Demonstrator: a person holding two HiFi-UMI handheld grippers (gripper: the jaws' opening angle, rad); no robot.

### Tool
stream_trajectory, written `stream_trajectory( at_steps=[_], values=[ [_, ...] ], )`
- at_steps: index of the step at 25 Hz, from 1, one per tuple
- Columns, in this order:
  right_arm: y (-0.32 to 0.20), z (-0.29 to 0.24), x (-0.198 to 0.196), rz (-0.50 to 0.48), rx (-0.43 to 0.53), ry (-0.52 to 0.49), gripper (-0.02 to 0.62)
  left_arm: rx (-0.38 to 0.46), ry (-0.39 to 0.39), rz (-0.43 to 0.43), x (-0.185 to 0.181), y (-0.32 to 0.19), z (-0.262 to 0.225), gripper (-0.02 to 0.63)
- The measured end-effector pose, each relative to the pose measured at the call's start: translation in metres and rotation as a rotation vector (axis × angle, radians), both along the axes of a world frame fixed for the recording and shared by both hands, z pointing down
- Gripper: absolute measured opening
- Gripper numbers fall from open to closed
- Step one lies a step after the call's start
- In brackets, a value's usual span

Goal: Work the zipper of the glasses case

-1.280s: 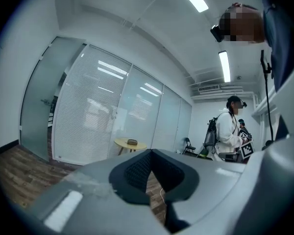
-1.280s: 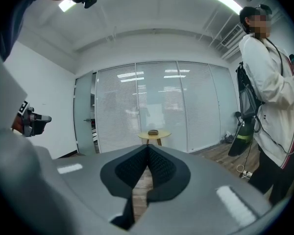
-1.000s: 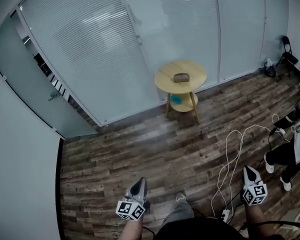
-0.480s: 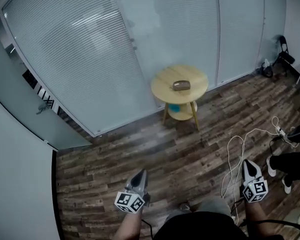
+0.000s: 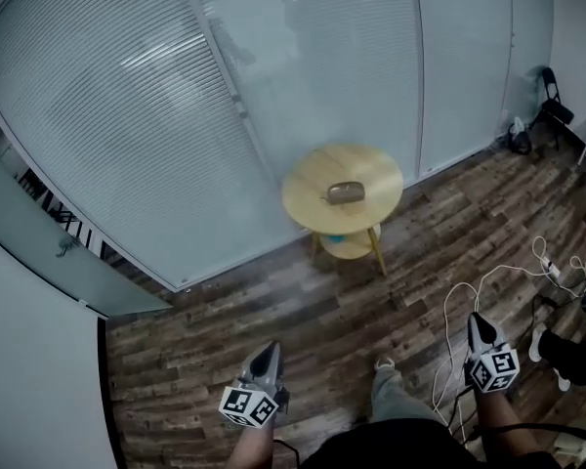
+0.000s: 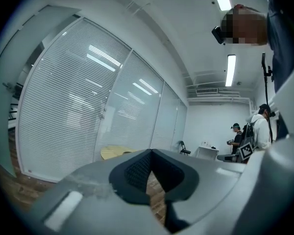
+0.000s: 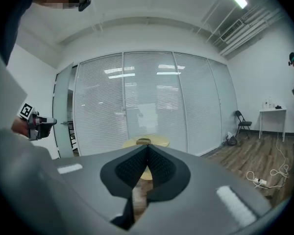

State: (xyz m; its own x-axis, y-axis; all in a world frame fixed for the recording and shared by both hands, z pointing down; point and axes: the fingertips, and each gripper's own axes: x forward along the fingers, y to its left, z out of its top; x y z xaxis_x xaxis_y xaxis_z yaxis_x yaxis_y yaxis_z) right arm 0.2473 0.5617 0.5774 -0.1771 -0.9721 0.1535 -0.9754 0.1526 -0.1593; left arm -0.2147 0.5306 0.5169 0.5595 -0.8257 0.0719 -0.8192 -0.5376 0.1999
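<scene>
A brown glasses case (image 5: 345, 192) lies on a round wooden side table (image 5: 313, 195) in front of the blinded glass wall, some way ahead of me. My left gripper (image 5: 270, 348) is low at the left, shut and empty. At the lower right, my right gripper (image 5: 479, 319) is also shut with nothing in it. Both are far from the table. In the right gripper view the table (image 7: 157, 141) with the case (image 7: 143, 141) shows just above the shut jaw tips (image 7: 147, 147). In the left gripper view the table's edge (image 6: 115, 152) peeks left of the shut jaws (image 6: 151, 152).
White cables (image 5: 469, 301) and a power strip (image 5: 550, 261) lie on the wooden floor at the right. A person's shoe (image 5: 538, 343) shows at the right edge. A folding chair (image 5: 550, 91) stands at the far right. A blue thing sits on the table's lower shelf (image 5: 344, 237).
I have walked toward the table: it and the case look nearer and lower in the head view. Both grippers stay shut at the bottom. The seated person at the right has slid mostly out of view.
</scene>
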Motion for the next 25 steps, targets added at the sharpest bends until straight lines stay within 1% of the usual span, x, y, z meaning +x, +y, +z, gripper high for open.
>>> stream_trajectory(
  at_steps=[2, 5, 7, 10, 12, 14, 16, 19, 22, 25],
  values=[
    [-0.048, -0.002, -0.001, -0.023, 0.009, -0.022, 0.006, -0.007, -0.016, -0.017, 0.000, -0.031, -0.003, 0.002],
    [-0.119, -0.009, -0.006, -0.081, 0.028, -0.017, 0.006, -0.019, -0.040, -0.051, 0.001, -0.081, -0.002, 0.002],
    [-0.159, -0.012, -0.007, -0.123, 0.032, -0.014, 0.006, -0.024, -0.038, -0.079, 0.007, -0.115, -0.001, 0.002],
    [-0.209, -0.017, -0.010, -0.225, 0.040, 0.013, 0.006, -0.001, -0.030, -0.122, 0.019, -0.161, -0.006, 0.002],
    [-0.241, -0.021, -0.008, -0.273, 0.048, 0.033, 0.006, 0.007, -0.015, -0.148, 0.026, -0.187, -0.008, 0.002],
    [-0.270, -0.021, -0.002, -0.280, 0.047, 0.026, 0.006, 0.003, -0.009, -0.157, 0.032, -0.212, -0.003, 0.002],
    [-0.292, -0.017, 0.007, -0.267, 0.029, 0.001, 0.006, -0.011, -0.003, -0.154, 0.040, -0.231, 0.003, 0.002],
    [-0.317, -0.014, 0.011, -0.261, 0.007, -0.010, 0.006, -0.029, -0.007, -0.120, 0.052, -0.259, 0.006, 0.002],
    [-0.348, -0.008, 0.009, -0.258, -0.016, 0.001, 0.006, -0.032, -0.017, -0.105, 0.050, -0.300, 0.004, 0.002],
    [-0.372, -0.001, 0.009, -0.226, -0.032, -0.019, 0.006, -0.023, -0.015, -0.098, 0.047, -0.341, 0.003, 0.002]
  ],
)
